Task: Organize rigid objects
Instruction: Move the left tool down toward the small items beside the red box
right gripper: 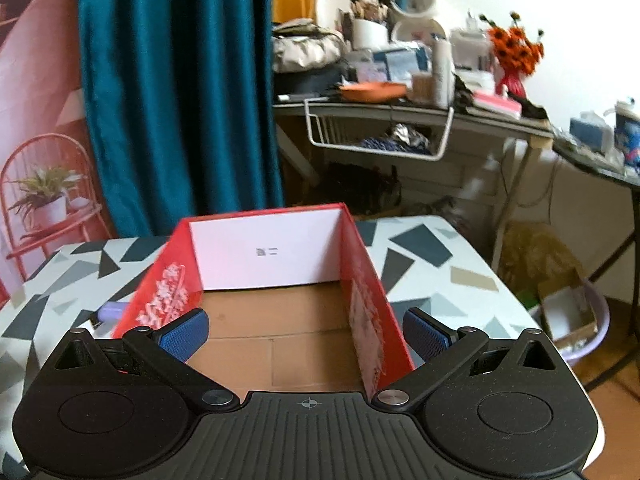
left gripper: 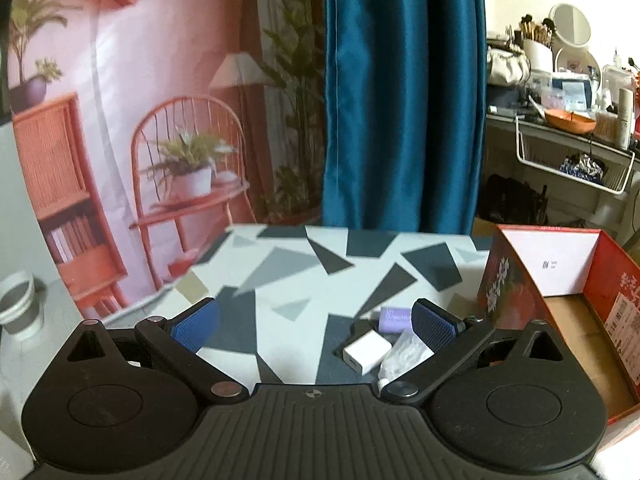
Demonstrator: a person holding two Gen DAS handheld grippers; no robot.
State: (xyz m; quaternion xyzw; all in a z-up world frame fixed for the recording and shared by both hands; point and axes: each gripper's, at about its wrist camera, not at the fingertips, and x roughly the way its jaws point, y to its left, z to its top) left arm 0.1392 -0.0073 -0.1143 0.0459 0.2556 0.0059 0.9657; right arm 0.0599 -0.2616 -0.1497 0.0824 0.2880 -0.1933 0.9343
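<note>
The left tongs [left gripper: 314, 326] are spread wide and empty above the terrazzo-patterned desk [left gripper: 280, 276]. Just inside their right pad lie three small things close together: a white charger block [left gripper: 366, 351], a purple tube [left gripper: 394, 319] behind it, and a clear crinkled plastic packet [left gripper: 404, 354] touching the charger's side. The right tongs [right gripper: 306, 336] are spread too, holding nothing, poised over the open red cardboard box [right gripper: 276, 256], whose brown floor is bare. The box stands on the desk just right of the small things.
</note>
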